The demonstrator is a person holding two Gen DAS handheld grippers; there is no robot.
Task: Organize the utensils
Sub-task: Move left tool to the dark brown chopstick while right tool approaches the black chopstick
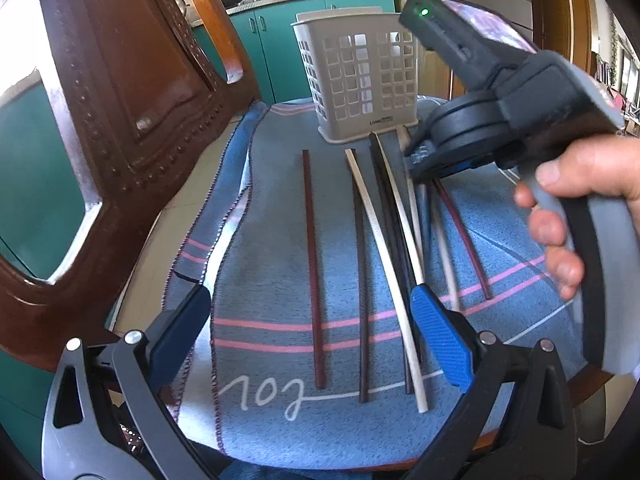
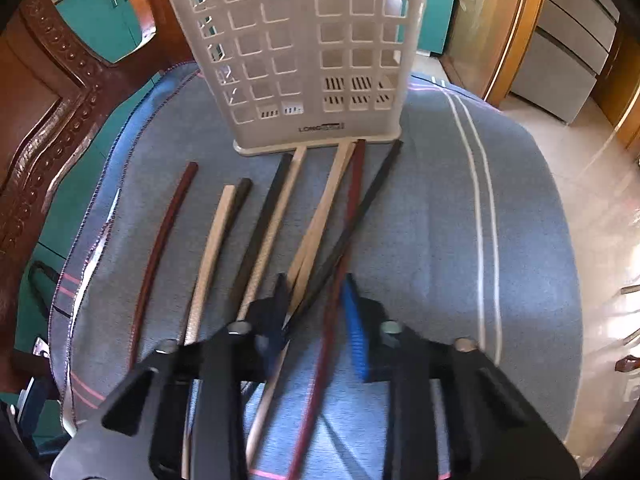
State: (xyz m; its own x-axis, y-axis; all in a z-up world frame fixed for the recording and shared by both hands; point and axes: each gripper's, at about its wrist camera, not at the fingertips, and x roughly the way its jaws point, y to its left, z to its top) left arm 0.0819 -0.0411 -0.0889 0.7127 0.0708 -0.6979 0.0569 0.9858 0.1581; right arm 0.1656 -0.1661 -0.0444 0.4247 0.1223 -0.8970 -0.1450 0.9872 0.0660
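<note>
With the left claw (image 1: 312,332) gaping empty, the right claw (image 2: 316,304), nearly closed around several crossed chopsticks (image 2: 320,240), may lift extras.

A round table (image 1: 188,208) carries a blue cloth (image 1: 272,216) with pink and white stripes, which covers most of its top. On the cloth stands a pale perforated basket (image 1: 356,80), upright at the far side. Chopsticks (image 1: 312,272) in dark red, black and cream lie lengthwise before it, some crossing.
</note>
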